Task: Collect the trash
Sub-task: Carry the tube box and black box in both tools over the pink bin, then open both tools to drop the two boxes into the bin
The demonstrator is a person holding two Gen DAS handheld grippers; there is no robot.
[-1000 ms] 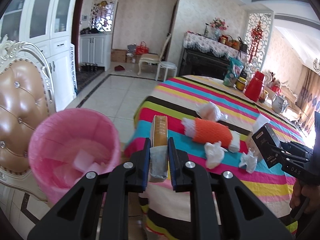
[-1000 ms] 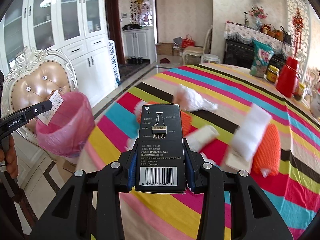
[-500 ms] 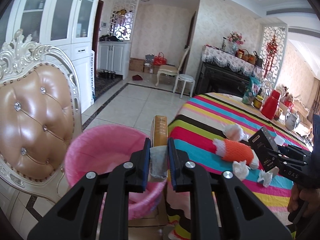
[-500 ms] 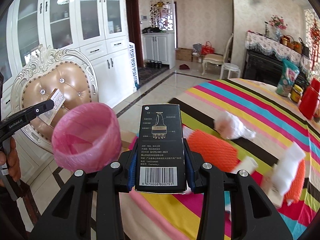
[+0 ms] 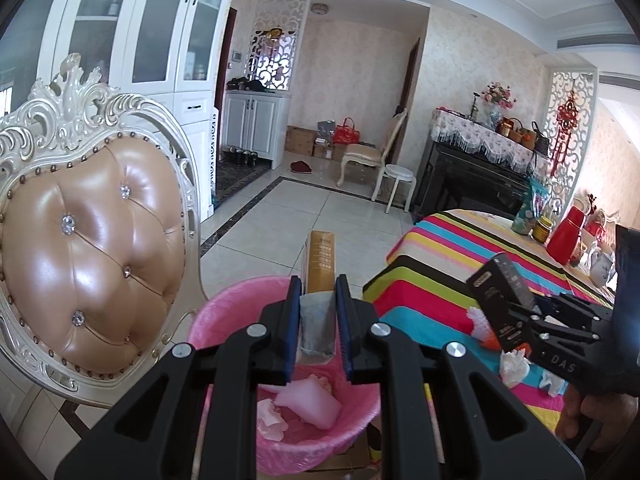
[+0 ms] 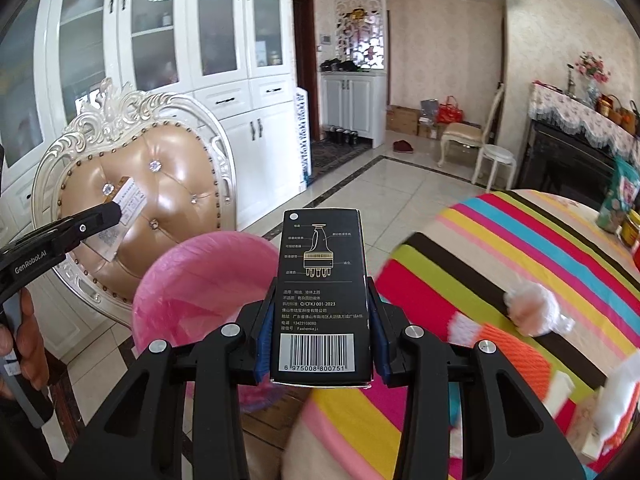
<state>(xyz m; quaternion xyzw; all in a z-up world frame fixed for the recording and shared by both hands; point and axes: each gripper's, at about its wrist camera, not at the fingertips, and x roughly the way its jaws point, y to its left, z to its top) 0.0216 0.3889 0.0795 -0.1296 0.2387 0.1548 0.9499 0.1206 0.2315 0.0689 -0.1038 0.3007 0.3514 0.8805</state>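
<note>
Pink plastic lines the round waste bin (image 5: pixel 320 432), which stands beside the worktop with the striped multicolour cloth (image 5: pixel 460 256). We hold the left gripper (image 5: pixel 318 312) above the bin, its jaws clenched on a slim tan cardboard box (image 5: pixel 320 260). We hold the right gripper (image 6: pixel 320 336) near the bin rim, its jaws grasping a black rectangular carton with a printed barcode (image 6: pixel 320 280). Crumpled white tissues (image 5: pixel 514 366) and an orange foam net sleeve (image 6: pixel 516 354) lie on the worktop.

bin (image 5: pixel 224 320) mouth open above | chair (image 5: pixel 92 240) beside (left) | table (image 5: pixel 440 264) right
</note>
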